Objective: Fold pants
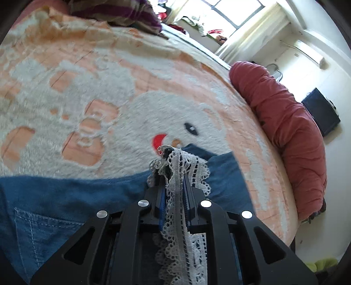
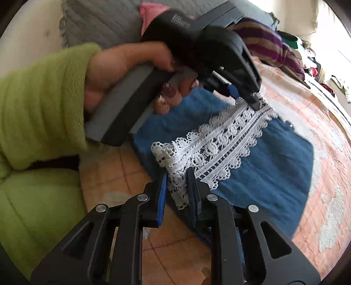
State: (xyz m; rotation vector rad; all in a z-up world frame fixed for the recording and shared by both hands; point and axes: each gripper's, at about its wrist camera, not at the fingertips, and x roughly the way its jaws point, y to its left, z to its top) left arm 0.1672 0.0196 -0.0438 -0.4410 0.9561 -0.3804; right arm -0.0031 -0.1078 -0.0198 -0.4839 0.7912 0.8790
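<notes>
Both clamped on pants' [image 1: 65, 197] lace hem [image 2: 219, 144]: left gripper [image 1: 173, 175] lower centre, right gripper [image 2: 177, 175] likewise. Waist cut off lower left. Beyond, snowman blanket [image 1: 109, 87] on bed, red duvet [image 1: 285, 122] right, window [image 1: 237, 11] upper right.

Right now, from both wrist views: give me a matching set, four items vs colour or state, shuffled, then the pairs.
Items:
1. pants
2. lace trim
3. bolster
4. sleeve

Colour or state:
A. lime green, on the arm holding the left gripper
B. white, pinched at both ends
C. blue denim, on the blanket
D. red, along the bed edge

Pairs: 1-C, 2-B, 3-D, 4-A. The right gripper holds the near end.
</notes>
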